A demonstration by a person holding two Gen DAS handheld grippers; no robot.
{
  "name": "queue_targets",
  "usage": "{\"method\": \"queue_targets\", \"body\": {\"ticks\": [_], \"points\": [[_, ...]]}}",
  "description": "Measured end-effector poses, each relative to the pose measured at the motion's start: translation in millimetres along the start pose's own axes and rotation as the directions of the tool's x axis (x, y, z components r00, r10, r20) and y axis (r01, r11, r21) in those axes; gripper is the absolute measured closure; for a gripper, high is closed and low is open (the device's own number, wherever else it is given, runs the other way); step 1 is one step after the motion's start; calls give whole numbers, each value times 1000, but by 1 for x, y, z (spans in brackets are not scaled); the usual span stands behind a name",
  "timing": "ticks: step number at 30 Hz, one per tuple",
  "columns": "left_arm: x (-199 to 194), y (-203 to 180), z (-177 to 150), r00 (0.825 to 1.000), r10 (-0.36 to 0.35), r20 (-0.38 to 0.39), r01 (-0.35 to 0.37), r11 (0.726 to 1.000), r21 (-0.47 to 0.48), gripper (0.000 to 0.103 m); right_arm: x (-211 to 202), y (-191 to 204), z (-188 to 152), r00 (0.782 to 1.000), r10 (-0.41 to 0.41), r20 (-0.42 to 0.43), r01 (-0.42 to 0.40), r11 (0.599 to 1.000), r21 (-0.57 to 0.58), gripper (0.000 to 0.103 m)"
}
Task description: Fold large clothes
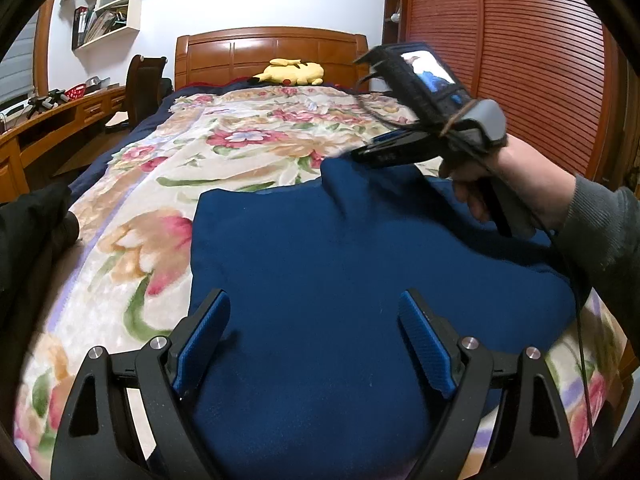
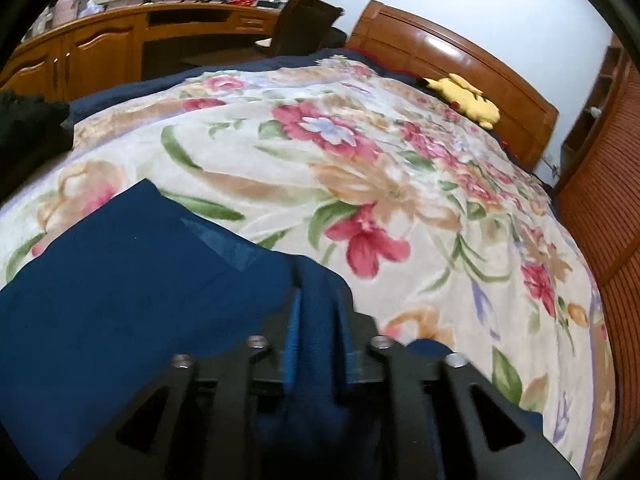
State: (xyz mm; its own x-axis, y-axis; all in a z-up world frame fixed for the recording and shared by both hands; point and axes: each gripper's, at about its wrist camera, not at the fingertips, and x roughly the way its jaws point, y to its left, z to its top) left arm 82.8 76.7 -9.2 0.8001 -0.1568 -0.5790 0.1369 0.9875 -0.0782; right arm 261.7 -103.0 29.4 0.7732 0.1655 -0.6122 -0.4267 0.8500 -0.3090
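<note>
My bed's floral blanket [image 1: 168, 160] fills most of both views, with a wooden headboard [image 1: 272, 50] at the far end. On the blanket lies the folded navy garment [image 1: 320, 280], near the foot of the bed. My left tool [image 1: 314, 336] hovers over its near part, fingers spread wide with nothing between them. My right tool [image 2: 318, 316] pinches a raised fold of the garment at its far edge. A yellow plush toy [image 1: 292, 72] rests by the headboard.

Bed [image 1: 132, 128], floral blanket [image 1: 248, 152], blue garment [image 1: 320, 280]
</note>
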Motion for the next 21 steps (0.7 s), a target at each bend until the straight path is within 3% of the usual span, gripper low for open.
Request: {"method": "queue_targets", "body": {"ticks": [3, 7, 12, 21], "points": [[-4, -1, 1, 1000, -5, 15, 5, 1000, 0, 16, -26, -23, -6, 999, -19, 36, 17, 998, 61, 30], [-6, -4, 3, 1000, -19, 23, 19, 1000, 2, 16, -57, -49, -32, 999, -42, 8, 41, 993, 109, 28], [-8, -14, 5, 999, -38, 38, 38, 999, 13, 16, -101, -60, -78, 1000, 6, -10, -4, 989, 145, 28], [-10, -34, 3, 998, -51, 40, 49, 998, 43, 16, -172, -42, -140, 997, 74, 28, -78, 974, 211, 28]]}}
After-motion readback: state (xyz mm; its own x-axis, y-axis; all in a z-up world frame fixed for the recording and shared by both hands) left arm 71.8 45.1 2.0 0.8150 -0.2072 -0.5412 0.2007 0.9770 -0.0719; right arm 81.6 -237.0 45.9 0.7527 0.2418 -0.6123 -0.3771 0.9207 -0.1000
